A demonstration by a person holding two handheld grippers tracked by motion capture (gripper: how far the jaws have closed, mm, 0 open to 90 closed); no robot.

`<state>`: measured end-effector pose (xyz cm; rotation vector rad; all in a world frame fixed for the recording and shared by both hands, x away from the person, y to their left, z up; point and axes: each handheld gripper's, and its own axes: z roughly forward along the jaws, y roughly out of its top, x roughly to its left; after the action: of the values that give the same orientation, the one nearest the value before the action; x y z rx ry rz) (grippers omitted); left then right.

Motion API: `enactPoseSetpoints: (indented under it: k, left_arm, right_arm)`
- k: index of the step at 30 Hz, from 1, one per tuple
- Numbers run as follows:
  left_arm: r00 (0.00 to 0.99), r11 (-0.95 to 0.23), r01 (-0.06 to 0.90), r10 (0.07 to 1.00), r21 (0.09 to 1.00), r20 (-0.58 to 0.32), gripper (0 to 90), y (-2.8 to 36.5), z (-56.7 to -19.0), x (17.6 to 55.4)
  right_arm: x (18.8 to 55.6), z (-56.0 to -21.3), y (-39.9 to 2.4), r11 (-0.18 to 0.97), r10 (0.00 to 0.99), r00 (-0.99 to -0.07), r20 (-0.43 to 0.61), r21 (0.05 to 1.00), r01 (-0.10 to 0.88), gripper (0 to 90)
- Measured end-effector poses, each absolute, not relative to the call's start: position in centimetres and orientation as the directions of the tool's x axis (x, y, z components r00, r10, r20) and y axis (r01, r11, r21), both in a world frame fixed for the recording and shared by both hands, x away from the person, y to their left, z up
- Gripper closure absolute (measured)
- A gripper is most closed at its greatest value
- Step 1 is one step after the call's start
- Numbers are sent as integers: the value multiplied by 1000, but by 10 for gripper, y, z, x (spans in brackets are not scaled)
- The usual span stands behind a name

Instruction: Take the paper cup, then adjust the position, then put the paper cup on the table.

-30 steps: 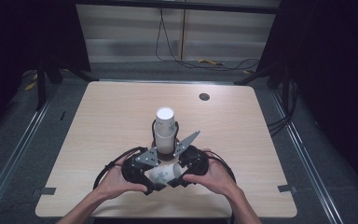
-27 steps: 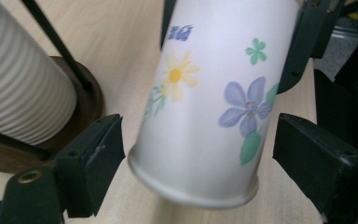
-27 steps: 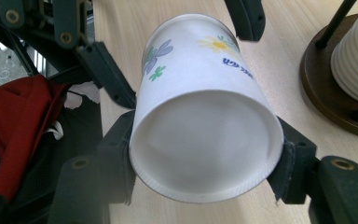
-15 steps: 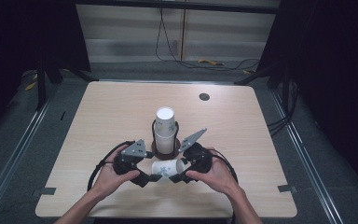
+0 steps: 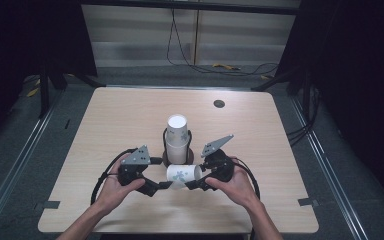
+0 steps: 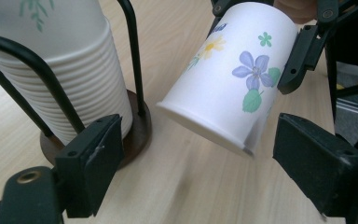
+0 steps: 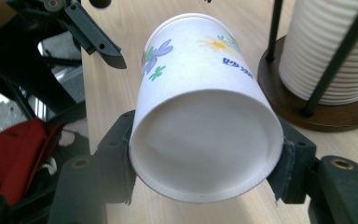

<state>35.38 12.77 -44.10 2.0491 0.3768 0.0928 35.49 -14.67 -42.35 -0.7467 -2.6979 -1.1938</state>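
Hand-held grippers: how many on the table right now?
2. The left hand-held gripper is at the near edge, jaws open beside the paper cup. The right hand-held gripper is opposite it, clamped on that cup in front of the cup stack.

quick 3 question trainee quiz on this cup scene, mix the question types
1. True or false: the right gripper is shut on the flowered paper cup.
2. The cup stack stands in: A) a black wire holder on a round wooden base, B) a cardboard box, C) a metal tray.
3. Fill in: the left gripper has its jaws ____, one on each side of the cup's rim end without pressing on it.

Key: 1 true; 2 A; 3 open
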Motion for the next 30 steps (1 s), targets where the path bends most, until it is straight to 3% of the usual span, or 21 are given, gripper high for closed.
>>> enactPoseSetpoints:
  k: [6, 30]
  left_arm:
    - [945, -417, 232, 311, 879, -101, 159, 130, -442, 355]
    - [945, -341, 239, 299, 909, -137, 163, 138, -440, 355]
  right_arm:
    - [355, -420, -151, 534, 413, -875, 253, 711, 458, 370]
    - [362, -423, -167, 340, 394, -841, 372, 791, 509, 371]
